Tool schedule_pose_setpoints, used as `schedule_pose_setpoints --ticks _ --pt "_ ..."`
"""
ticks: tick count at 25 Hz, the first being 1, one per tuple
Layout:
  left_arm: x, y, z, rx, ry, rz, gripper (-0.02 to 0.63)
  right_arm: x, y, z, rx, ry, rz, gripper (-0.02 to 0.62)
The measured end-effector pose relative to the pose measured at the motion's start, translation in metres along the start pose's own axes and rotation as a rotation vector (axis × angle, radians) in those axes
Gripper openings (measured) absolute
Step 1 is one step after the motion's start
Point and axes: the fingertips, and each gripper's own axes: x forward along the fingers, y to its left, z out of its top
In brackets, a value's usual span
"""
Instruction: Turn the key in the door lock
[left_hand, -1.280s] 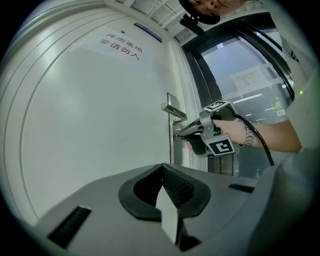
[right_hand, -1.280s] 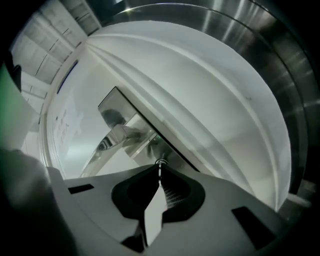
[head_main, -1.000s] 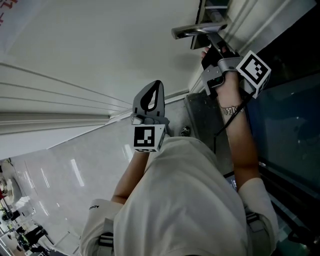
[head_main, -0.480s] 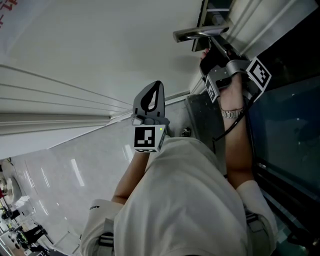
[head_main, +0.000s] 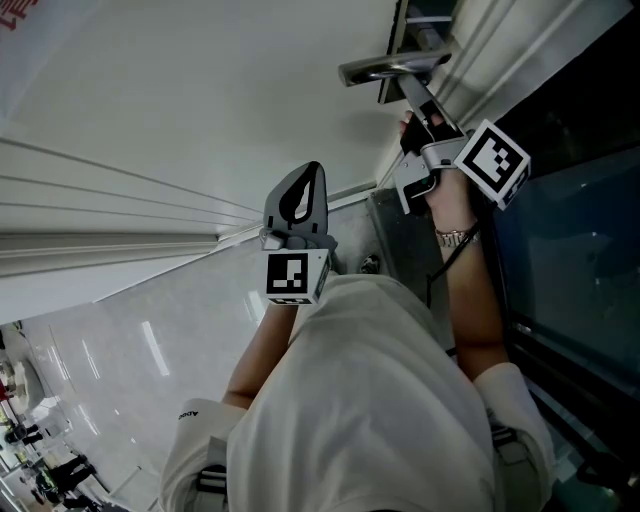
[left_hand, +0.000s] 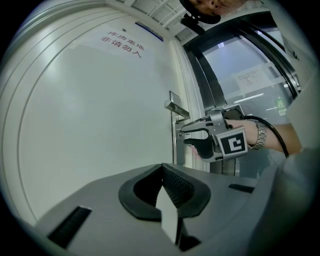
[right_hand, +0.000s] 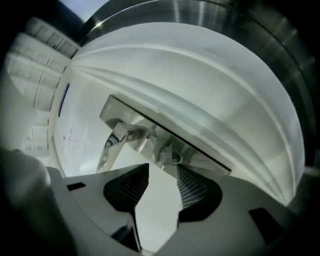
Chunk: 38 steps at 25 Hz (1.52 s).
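Note:
A white door (head_main: 200, 90) carries a metal lever handle (head_main: 385, 68) on a lock plate (right_hand: 165, 135). My right gripper (head_main: 412, 98) is held level at the plate just below the handle. In the right gripper view its jaws (right_hand: 163, 171) are opening, with a gap between the pads and nothing pressed in them. A small round lock part (right_hand: 172, 158), blurred, lies just beyond the tips; I cannot make out the key itself. My left gripper (head_main: 297, 205) hangs back from the door at the left, shut and empty, also seen from its own camera (left_hand: 163, 170).
A dark glass panel in a metal frame (head_main: 570, 230) stands right of the door. The door frame's ribbed moulding (head_main: 100, 230) runs along the left. A red-lettered notice (left_hand: 122, 44) is stuck high on the door. The person's sleeve and body fill the lower head view.
The right gripper has rolled at the lock, its marker cube turning and lifting slightly. The left gripper has stayed where it was.

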Motion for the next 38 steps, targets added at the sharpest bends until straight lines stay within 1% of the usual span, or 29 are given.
schedule_pose_setpoints --ticks 4,6,8,10,14,17,19,21,23,26,27,30,34,36,38 --pt "0.001 -0.002 -0.001 -0.002 0.001 -0.007 0.009 -0.004 0.002 -0.010 -0.374 0.061 -0.088 0.173" --pt "0.001 -0.003 -0.002 0.000 0.002 -0.009 0.009 -0.006 0.001 -0.012 -0.592 0.082 -0.154 0.175" --pt "0.001 -0.004 -0.002 0.000 0.003 -0.013 0.009 -0.009 0.002 -0.010 -0.813 0.082 -0.221 0.175" --pt "0.001 -0.005 -0.001 0.000 0.002 -0.016 0.009 -0.011 0.004 -0.006 -1.014 0.072 -0.277 0.175" --pt "0.000 -0.007 -0.001 -0.001 0.001 -0.019 0.009 -0.011 0.010 -0.003 -1.368 0.057 -0.366 0.175" --pt "0.000 -0.007 0.000 -0.001 0.000 -0.020 0.009 -0.007 0.008 -0.002 -1.643 0.090 -0.436 0.173" --pt "0.000 -0.007 0.000 0.001 0.000 -0.020 0.009 -0.003 0.005 -0.003 -1.787 0.123 -0.454 0.173" --pt "0.000 -0.007 -0.001 0.002 0.002 -0.019 0.009 0.001 0.005 -0.005 -1.873 0.146 -0.438 0.173" --pt "0.000 -0.006 -0.001 -0.001 0.004 -0.018 0.009 0.005 0.007 -0.008 -1.933 0.162 -0.412 0.173" --pt "-0.001 -0.005 0.000 0.001 0.001 -0.015 0.009 0.011 0.005 -0.012 -1.976 0.178 -0.403 0.169" --pt "-0.001 -0.004 0.000 0.001 0.001 -0.014 0.009 0.012 0.005 -0.011 -1.980 0.169 -0.407 0.155" --pt "0.000 -0.002 0.000 -0.001 0.002 -0.010 0.009 0.011 0.008 -0.006 -1.958 0.126 -0.421 0.081" --pt "0.001 -0.002 -0.001 -0.003 0.004 -0.013 0.009 0.010 0.007 -0.002 -1.947 0.096 -0.437 0.018" --pt "0.002 -0.002 -0.001 -0.003 0.006 -0.015 0.009 0.010 0.008 -0.001 -1.925 0.078 -0.438 0.014" --pt "0.003 -0.002 -0.002 -0.004 0.006 -0.015 0.009 0.010 0.008 0.000 -1.852 0.060 -0.428 0.014"
